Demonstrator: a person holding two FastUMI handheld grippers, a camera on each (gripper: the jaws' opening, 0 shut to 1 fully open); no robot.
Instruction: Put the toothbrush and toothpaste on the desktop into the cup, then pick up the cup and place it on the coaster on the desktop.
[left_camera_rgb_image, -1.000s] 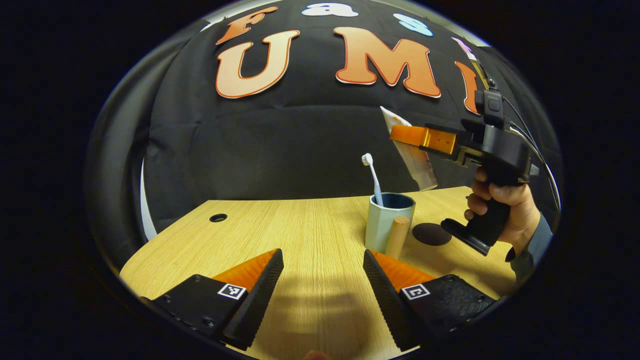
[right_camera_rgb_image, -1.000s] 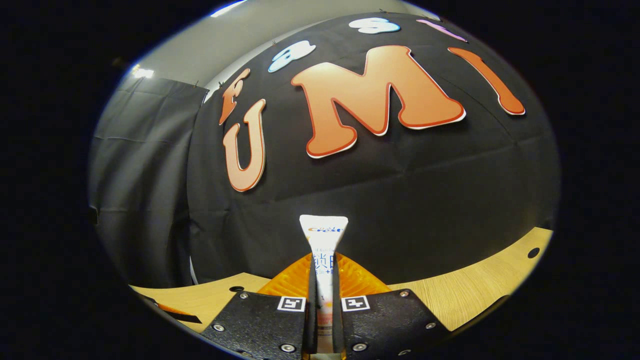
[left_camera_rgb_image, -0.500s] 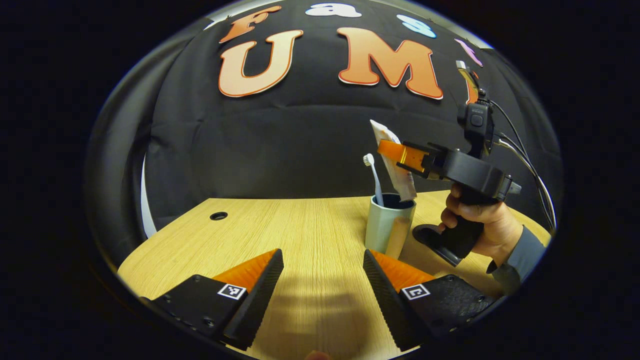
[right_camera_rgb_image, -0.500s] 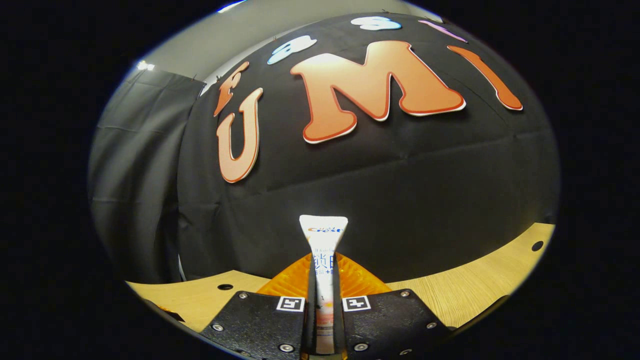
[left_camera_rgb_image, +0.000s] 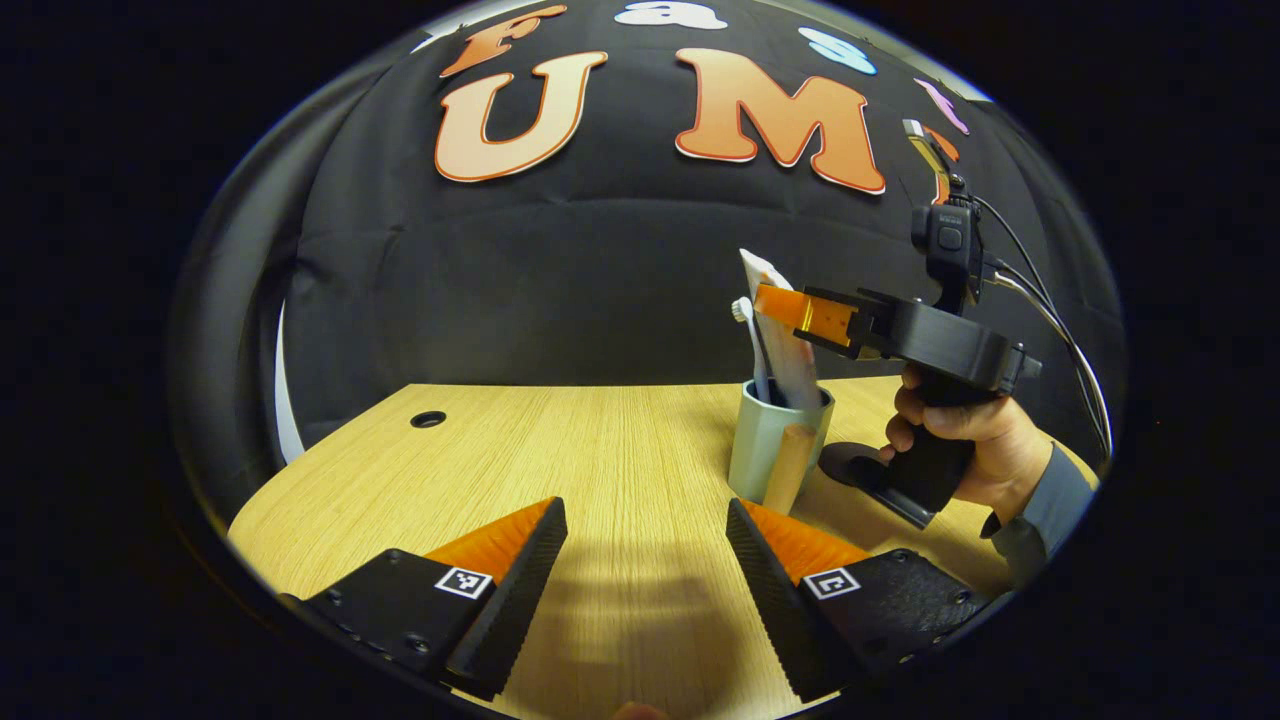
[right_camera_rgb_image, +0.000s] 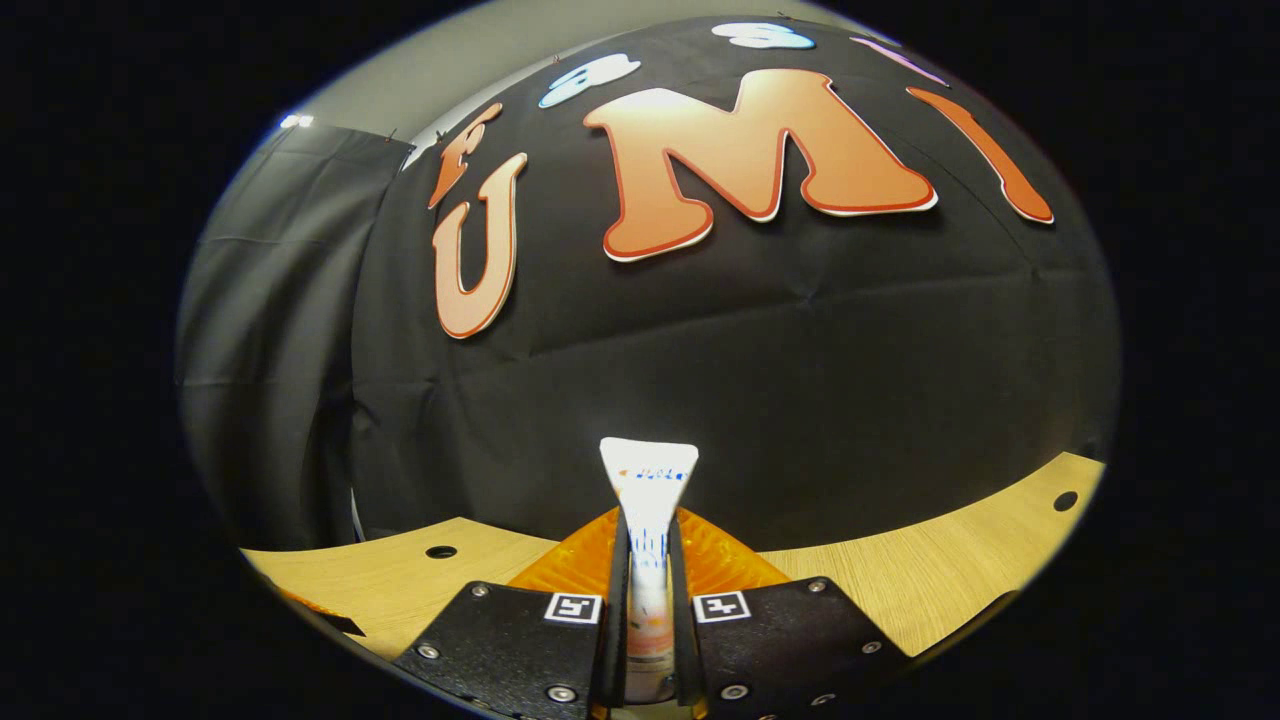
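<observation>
Wood-grain desktop (left_camera_rgb_image: 620, 450), pale, with a round cable hole (left_camera_rgb_image: 428, 419) toward its far left in the left gripper view. Item: cup (left_camera_rgb_image: 762, 457), pale grey-green with a dark inside, standing upright on the desktop right of centre, a rounded wooden handle (left_camera_rgb_image: 790, 468) on its near side. Item: toothbrush (left_camera_rgb_image: 745, 330), white, upright in the cup, head uppermost. Item: toothpaste (left_camera_rgb_image: 785, 345), white tube, flat crimped end up, its lower end inside the cup mouth beside the toothbrush. Item: right gripper (left_camera_rgb_image: 790, 306), held by a hand (left_camera_rgb_image: 960, 440) in a grey sleeve, both fingers clamped on the tube above the cup rim; the right gripper view shows the tube (right_camera_rgb_image: 648, 500) pinched between its two fingers. Item: coaster (left_camera_rgb_image: 850, 464), dark, round, flat on the desktop just right of the cup, partly hidden behind the gripper grip. Item: left gripper (left_camera_rgb_image: 645, 590), low over the near desktop, fingers spread wide apart, holding nothing.
</observation>
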